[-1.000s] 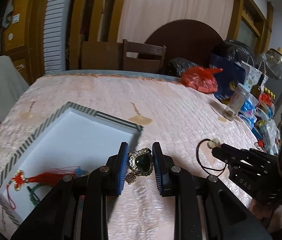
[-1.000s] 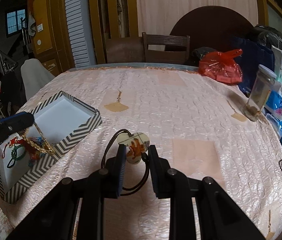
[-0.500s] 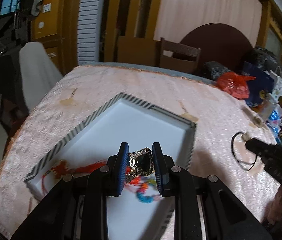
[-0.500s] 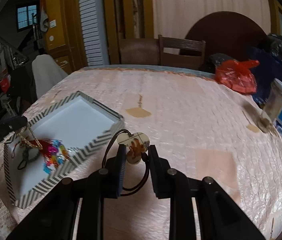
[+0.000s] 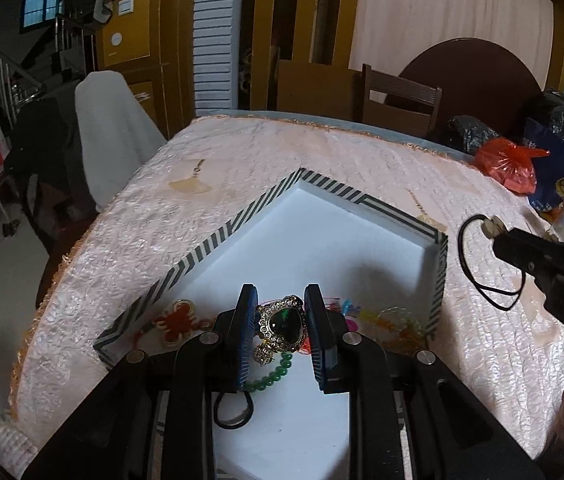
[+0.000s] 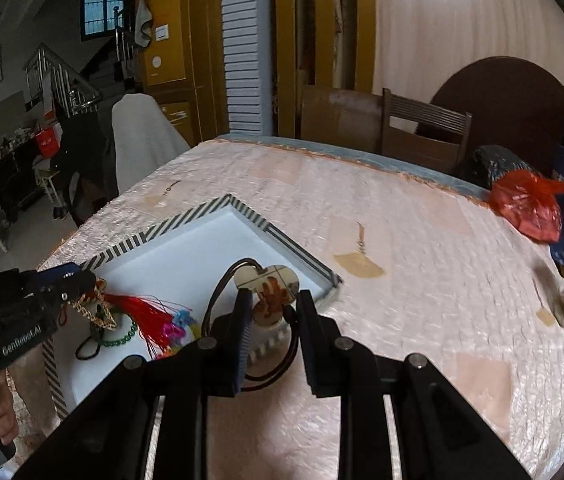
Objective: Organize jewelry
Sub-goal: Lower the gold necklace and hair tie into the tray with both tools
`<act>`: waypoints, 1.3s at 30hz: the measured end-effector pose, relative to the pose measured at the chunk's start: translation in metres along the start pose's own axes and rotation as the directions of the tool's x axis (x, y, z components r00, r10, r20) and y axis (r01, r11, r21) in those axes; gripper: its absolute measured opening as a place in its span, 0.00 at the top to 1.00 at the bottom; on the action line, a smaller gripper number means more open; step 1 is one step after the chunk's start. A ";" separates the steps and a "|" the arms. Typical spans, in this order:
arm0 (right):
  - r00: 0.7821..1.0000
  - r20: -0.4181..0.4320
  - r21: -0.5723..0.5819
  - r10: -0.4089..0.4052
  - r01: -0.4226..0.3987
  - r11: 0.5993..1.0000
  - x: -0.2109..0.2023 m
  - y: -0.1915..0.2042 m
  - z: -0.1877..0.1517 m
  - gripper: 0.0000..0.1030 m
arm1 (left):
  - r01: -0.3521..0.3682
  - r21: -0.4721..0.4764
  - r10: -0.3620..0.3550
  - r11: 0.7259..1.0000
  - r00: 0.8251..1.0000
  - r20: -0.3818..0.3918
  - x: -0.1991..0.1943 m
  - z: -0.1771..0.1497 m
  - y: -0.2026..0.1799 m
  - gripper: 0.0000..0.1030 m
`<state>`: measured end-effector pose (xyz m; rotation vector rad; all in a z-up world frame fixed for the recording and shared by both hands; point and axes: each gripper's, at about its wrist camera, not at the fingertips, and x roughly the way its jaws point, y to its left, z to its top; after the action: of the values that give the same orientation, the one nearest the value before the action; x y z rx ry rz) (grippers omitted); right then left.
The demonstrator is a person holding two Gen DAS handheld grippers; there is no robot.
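Note:
My left gripper point(image 5: 281, 322) is shut on a gold heart pendant with a dark green stone point(image 5: 283, 323), held above the near part of the striped white box point(image 5: 218, 236). Under it in the box lie a red knot tassel point(image 5: 176, 320), green beads point(image 5: 278, 372) and a black loop point(image 5: 234, 410). My right gripper point(image 6: 272, 308) is shut on a cream heart pendant with a black cord point(image 6: 272, 284), held above the box's right corner point(image 6: 327, 276). The left gripper point(image 6: 62, 286) with its gold chain appears at the left of the right wrist view.
The table wears a pink textured cloth point(image 5: 242, 152). Fan-shaped pendants lie on it point(image 6: 357, 262) point(image 5: 190, 186). A red bag point(image 5: 507, 162) and other bags crowd the far right. A wooden chair point(image 5: 399, 102) stands behind, a white-covered chair point(image 5: 112, 136) at the left edge.
The left gripper carried the green pendant leftward from the bare cloth to above the box. The right gripper moved left and up with the cream pendant, closing in on the box's corner.

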<state>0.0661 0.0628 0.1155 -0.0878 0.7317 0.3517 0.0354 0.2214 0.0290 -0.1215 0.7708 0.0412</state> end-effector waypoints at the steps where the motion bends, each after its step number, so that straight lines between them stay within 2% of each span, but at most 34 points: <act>1: 1.000 -0.004 0.001 0.012 -0.012 1.000 0.003 0.002 0.003 0.78 | -0.003 -0.003 0.003 1.000 1.000 -0.006 0.001 0.000 0.002 0.64; 6: 0.998 -0.039 0.000 0.045 -0.046 0.999 0.022 0.016 0.013 0.78 | -0.014 -0.008 0.014 1.000 1.000 -0.028 0.008 -0.001 0.004 0.64; 16: 0.992 -0.118 -0.041 0.044 -0.049 0.998 0.058 0.041 0.008 0.78 | -0.027 0.000 0.027 1.000 0.996 -0.085 0.026 -0.008 0.004 0.64; 39: 0.978 -0.201 -0.027 0.061 -0.068 0.997 0.097 0.047 -0.010 0.78 | -0.042 0.018 0.044 0.999 0.988 -0.146 0.052 -0.019 -0.003 0.64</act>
<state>0.1100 0.1321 0.0453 -0.1333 0.9298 0.4212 0.0598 0.2159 -0.0208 -0.0948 0.9200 0.0682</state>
